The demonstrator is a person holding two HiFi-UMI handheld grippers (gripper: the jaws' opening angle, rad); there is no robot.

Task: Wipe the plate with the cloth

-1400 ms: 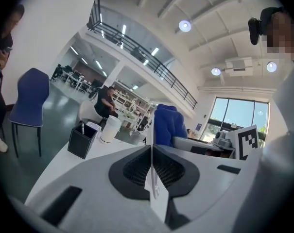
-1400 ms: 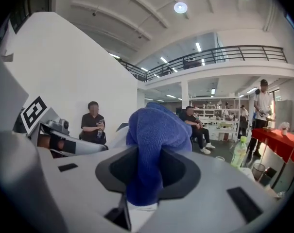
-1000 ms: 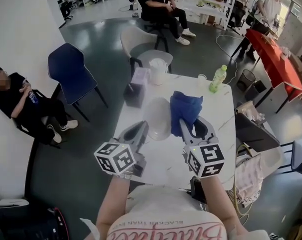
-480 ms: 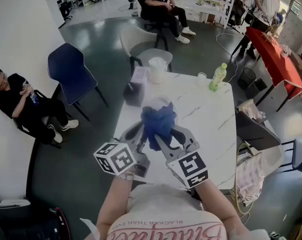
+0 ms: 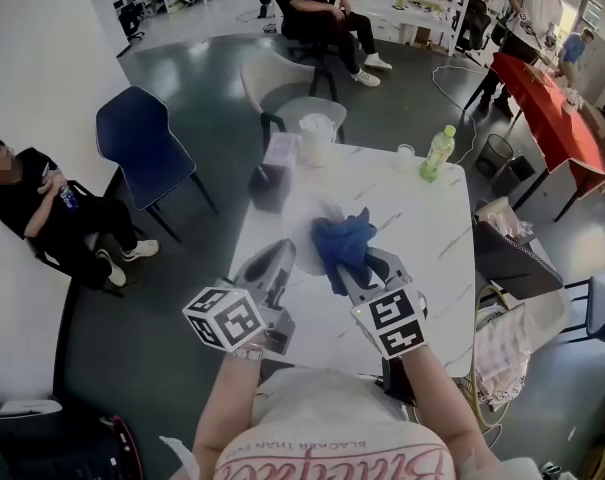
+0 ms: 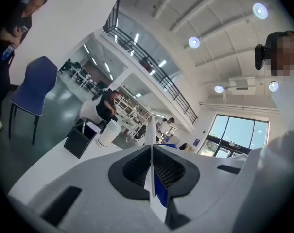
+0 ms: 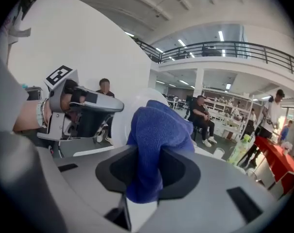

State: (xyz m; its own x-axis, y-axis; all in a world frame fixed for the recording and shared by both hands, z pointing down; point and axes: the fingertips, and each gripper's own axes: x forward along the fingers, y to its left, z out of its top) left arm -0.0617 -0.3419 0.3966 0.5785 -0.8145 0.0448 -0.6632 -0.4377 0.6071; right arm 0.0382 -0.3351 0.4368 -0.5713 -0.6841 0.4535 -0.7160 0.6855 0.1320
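The left gripper (image 5: 273,266) is shut on the rim of the plate (image 7: 121,127), holding it on edge above the table (image 5: 427,233), while the right gripper (image 5: 367,270), clamped on the blue cloth (image 5: 343,244), brings the cloth to the plate's right-hand face.

A second ago the right gripper (image 5: 358,266) held the cloth (image 5: 342,240) up to the right of the plate (image 7: 118,125), clear of its face. Half a second ago it had swung left, and the cloth covered the middle of the plate. Now the cloth has slid back to the right and sits over the right part of the plate's face, with the left part showing bare again. The marker cube (image 5: 390,320) on that gripper, first seen nearly square-on, rolled onto a slant during the swing. It has now drawn back to the right with the gripper.
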